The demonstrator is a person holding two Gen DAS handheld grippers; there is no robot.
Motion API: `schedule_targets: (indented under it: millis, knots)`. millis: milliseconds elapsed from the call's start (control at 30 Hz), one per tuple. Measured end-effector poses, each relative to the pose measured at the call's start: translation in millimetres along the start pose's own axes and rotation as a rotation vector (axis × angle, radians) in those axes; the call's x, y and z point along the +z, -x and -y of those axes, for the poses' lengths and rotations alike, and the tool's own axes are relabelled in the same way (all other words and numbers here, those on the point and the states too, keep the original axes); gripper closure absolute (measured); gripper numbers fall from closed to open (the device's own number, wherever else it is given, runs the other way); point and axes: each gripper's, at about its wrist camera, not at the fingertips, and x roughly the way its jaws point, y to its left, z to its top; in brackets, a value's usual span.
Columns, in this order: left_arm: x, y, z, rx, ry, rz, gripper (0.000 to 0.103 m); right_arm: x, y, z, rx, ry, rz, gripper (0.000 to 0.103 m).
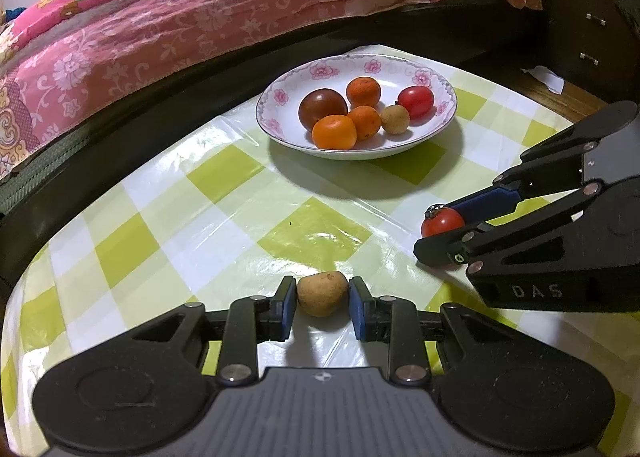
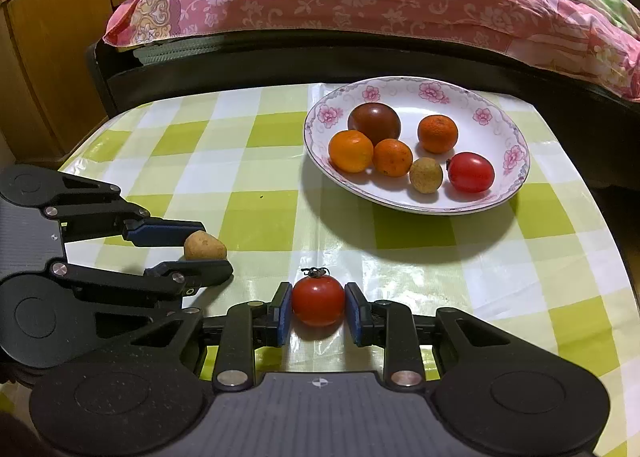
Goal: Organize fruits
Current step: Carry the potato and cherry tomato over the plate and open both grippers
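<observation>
While both claws sit low on the checked cloth (image 1: 224,177), the scene reads so:

Left claw (image 1: 322,307): its blue pads flank a tan fruit (image 1: 322,293); the left pad touches it, the right pad shows a sliver of gap, so I cannot tell if the grip is firm.
Tan fruit: on the cloth at 6 o'clock in the left view; at 9 o'clock in the right view (image 2: 205,246), between the left claw's fingers.
Right claw (image 2: 318,311): pads pressed on both sides of a tomato (image 2: 318,300), gripping it.
Tomato: stem end up and away from the camera, at 6 o'clock in the right view; at 3 o'clock in the left view (image 1: 442,222), between the right claw's (image 1: 438,231) fingers.
Plate (image 1: 320,69): white with pink flowers on the rim, at 12 o'clock in the left view, 1 o'clock in the right view (image 2: 500,117), well apart from both claws.
Plate contents: 3 oranges (image 1: 334,132), 1 dark plum (image 1: 322,109), 1 red tomato (image 1: 416,102), 1 small tan fruit (image 1: 395,119).
Bed (image 1: 180,17): pink floral quilt, past the table at 11 o'clock.
</observation>
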Motion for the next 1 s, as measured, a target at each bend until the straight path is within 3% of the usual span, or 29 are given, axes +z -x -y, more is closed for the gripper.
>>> schedule_targets:
  millis: [433, 1000]
  knots:
    - [13, 4, 0, -0.010, 0.041, -0.011, 0.067, 5, 10, 2, -0.014, -0.031, 0.022, 0.081]
    - [101, -19, -3, 0.017, 0.047, 0.108, 0.067, 55, 18, 51, -0.081, -0.144, 0.154, 0.080]
